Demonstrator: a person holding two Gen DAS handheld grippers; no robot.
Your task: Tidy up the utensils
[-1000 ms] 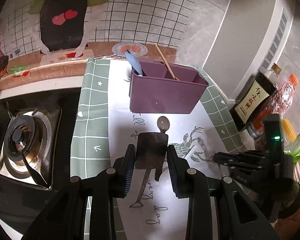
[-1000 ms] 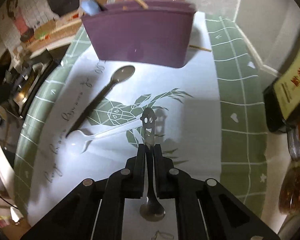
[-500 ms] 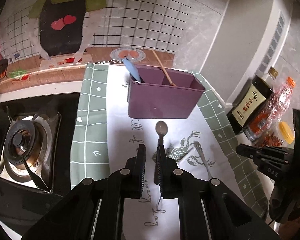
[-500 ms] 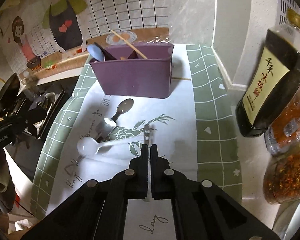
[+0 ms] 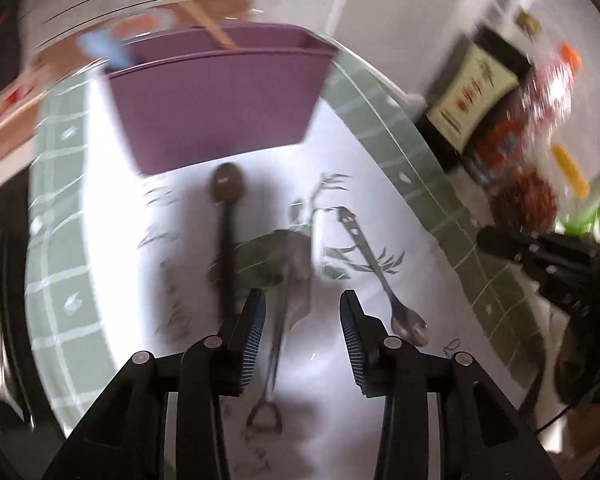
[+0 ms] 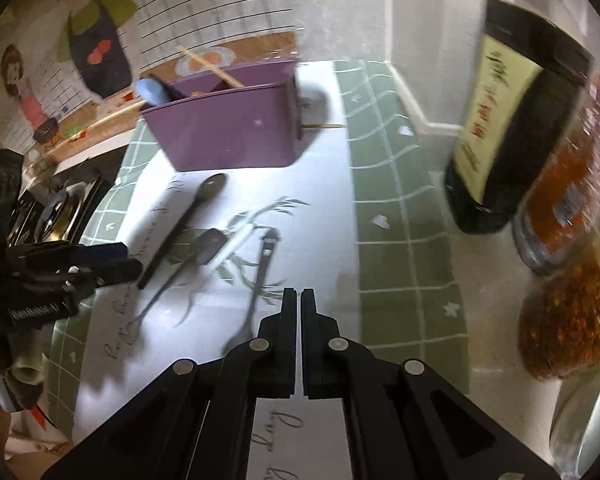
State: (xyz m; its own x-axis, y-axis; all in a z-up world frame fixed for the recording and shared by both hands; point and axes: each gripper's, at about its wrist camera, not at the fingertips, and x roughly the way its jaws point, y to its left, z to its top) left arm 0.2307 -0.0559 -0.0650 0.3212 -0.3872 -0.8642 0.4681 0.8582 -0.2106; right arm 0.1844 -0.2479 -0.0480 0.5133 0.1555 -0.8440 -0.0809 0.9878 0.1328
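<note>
The purple utensil holder (image 5: 220,100) (image 6: 228,136) stands at the back of the mat with a blue spoon (image 6: 152,90) and a chopstick (image 6: 212,68) in it. In front of it lie a dark spoon (image 5: 226,240), a small metal spatula (image 5: 278,312), a white spoon (image 6: 236,240) and a metal spoon (image 5: 380,276) (image 6: 260,280). My left gripper (image 5: 302,320) hovers low over the spatula's handle. Its jaws are opening and the handle lies between them, untouched. My right gripper (image 6: 302,292) is shut on nothing, just right of the metal spoon.
A dark sauce bottle (image 6: 512,120) and jars of red chilli (image 6: 568,300) stand along the right wall. A stove (image 6: 60,216) is off the mat's left edge. One chopstick (image 6: 324,125) lies behind the holder. The left wrist view is blurred.
The left gripper held the spatula's blade, dropped toward the mat and opened; the spatula now lies flat. The metal spoon that sat between the right fingers now lies to their left.
</note>
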